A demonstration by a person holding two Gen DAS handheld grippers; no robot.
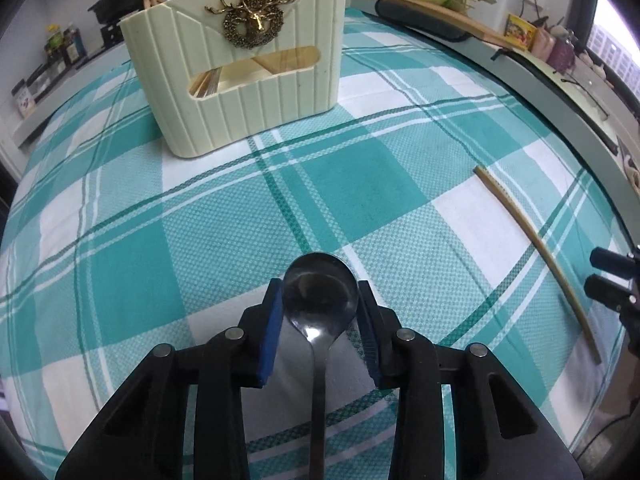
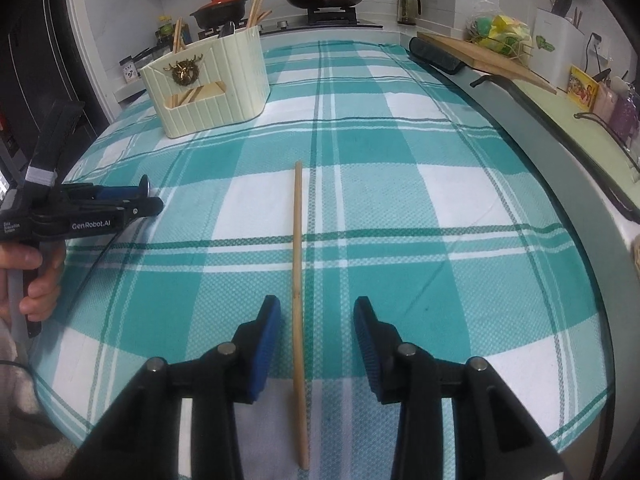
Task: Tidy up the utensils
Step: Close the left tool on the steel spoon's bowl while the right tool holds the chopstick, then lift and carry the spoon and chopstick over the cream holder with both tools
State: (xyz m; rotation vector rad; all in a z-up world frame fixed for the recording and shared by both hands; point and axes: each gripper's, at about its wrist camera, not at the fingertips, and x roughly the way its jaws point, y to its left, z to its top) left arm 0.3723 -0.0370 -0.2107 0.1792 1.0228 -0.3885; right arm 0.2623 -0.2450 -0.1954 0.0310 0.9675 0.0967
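**Left wrist view: spoon pinched, chopstick waiting between spread jaws**

Left wrist camera looks down on the left gripper (image 1: 320, 300), whose blue pads press against both sides of the bowl of a metal spoon (image 1: 320, 296). The spoon's handle runs back toward the camera between the black fingers, and its bowl pokes out just past the fingertips, above the checked teal-and-white tablecloth (image 1: 224, 240). Farther off on the cloth stands a cream ribbed utensil holder (image 1: 248, 80) with a brass deer badge on its front; wooden chopsticks show through its window and stick out of its top. To the right, a single wooden chopstick (image 1: 536, 256) lies flat on the cloth, and the tips of the right gripper (image 1: 612, 276) reach in at the frame's edge near it.

From the right wrist camera, the right gripper (image 2: 316, 312) hangs with its jaws spread, one on each side of the chopstick (image 2: 298, 256), neither pad touching it. The chopstick lies lengthwise on the cloth, pointing away from the camera. At the left edge a hand (image 2: 32, 276) grips the handle of the left gripper (image 2: 146, 196), with the spoon's edge just visible at its tip. The holder (image 2: 212, 88) sits at the far left of the table, well apart from the chopstick.
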